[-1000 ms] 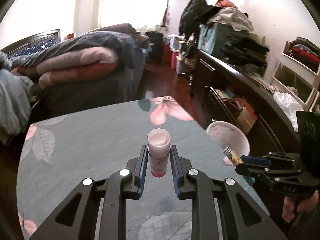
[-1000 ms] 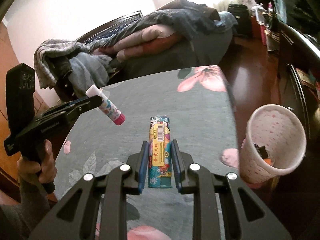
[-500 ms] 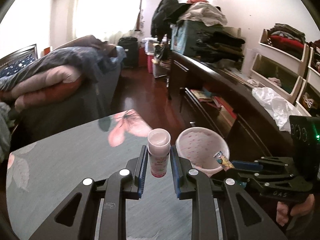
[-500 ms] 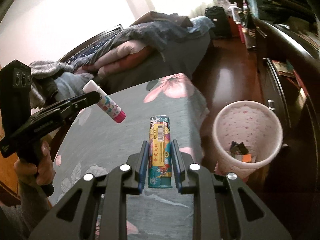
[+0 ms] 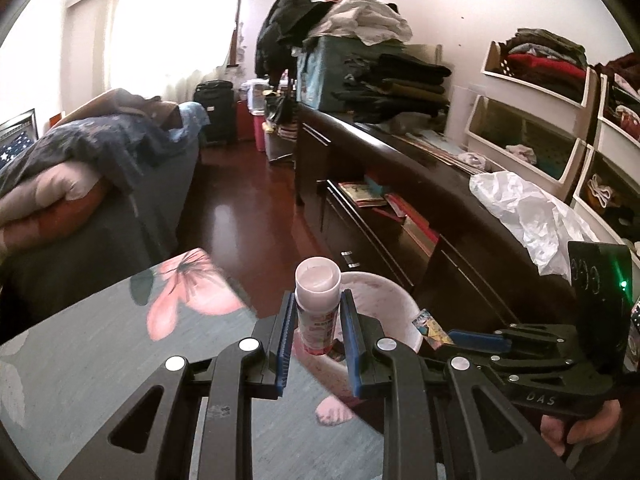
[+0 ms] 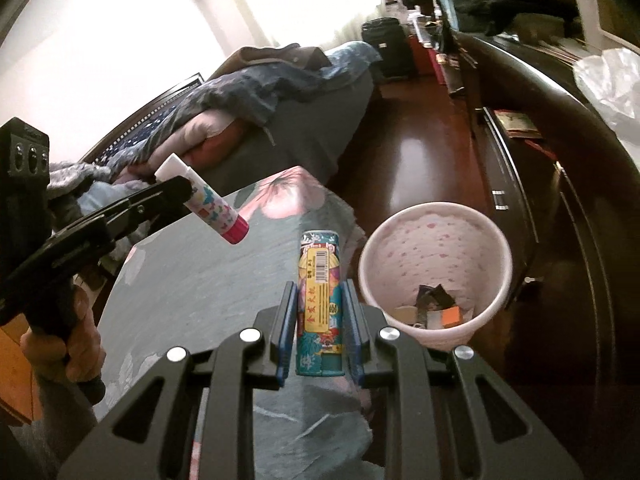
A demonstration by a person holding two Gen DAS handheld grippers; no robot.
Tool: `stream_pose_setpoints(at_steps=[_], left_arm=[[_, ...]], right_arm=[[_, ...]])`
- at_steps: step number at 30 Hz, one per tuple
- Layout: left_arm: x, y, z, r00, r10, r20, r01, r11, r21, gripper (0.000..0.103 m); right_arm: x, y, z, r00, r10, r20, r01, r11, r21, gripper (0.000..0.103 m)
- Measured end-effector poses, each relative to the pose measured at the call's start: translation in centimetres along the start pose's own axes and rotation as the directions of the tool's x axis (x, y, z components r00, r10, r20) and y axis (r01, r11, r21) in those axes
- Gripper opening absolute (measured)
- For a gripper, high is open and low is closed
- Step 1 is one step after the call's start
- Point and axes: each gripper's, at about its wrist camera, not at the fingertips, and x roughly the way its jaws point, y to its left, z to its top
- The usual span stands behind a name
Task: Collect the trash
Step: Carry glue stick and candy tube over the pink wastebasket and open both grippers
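Gripping a white glue stick [image 5: 317, 312] with a pink base, the left gripper [image 5: 317, 334] has its blue-padded jaws pressed against both sides of the tube, which points cap-forward at the near rim of a pink-speckled wastebasket [image 5: 394, 300] standing on the dark floor beside the table [image 5: 100, 344]. From the right wrist view the same glue stick [image 6: 208, 204] hangs tilted, pink end lowest, over the grey floral tablecloth, clamped near its white cap by the left gripper [image 6: 180, 188]. The right gripper [image 6: 320, 320] is closed on a teal printed tube [image 6: 320, 300] (a barcode and a yellow label face up), holding it lengthwise between its pads above the table's edge, just left of the wastebasket [image 6: 436, 240]. Inside the basket lie a few scraps [image 6: 436, 308], one orange, others dark. In the left wrist view the right gripper [image 5: 460, 336] shows side-on with a tip of the teal printed tube [image 5: 426, 322] poking from it near the basket's rim. A bed piled with quilts [image 5: 80, 160] stands behind the table, and a long dark dresser [image 5: 420, 208] runs along the right.
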Motion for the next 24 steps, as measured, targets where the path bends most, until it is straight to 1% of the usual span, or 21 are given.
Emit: stream_pose_setpoints(at_steps=[8,14,18,21,24], left_arm=[[2.9,-1.4,1.0,0.999,-0.032,-0.014,0.033,0.999,0.022,0.023],[6.3,-2.3,1.2,0.997,-0.034,-0.063,0.037,0.999,0.040,0.023],[9.0,-2.7,1.1,0.994,-0.043,-0.098,0.047,0.998,0.042,0.023],[11.0,-2.9,1.2,0.991,-0.055,-0.118,0.060,0.998,0.037,0.023],[12.8,-3.3,1.4,0.990,-0.056,-0.132,0.062,0.997,0.039,0.023]], right_arm=[[0.6,-2.9,0.7,0.998,-0.054,0.018,0.054,0.997,0.047,0.024],[1.4,-4.8,1.2,0.993,-0.110,0.032,0.107,0.991,0.079,0.024],[3.0,-6.1,1.7,0.987,-0.159,0.022,0.156,0.984,0.088,0.024],[4.5,-7.0,1.8,0.978,-0.207,0.007,0.206,0.975,0.084,0.024],[5.7,-7.9,1.9,0.974,-0.228,0.001,0.227,0.969,0.094,0.024]])
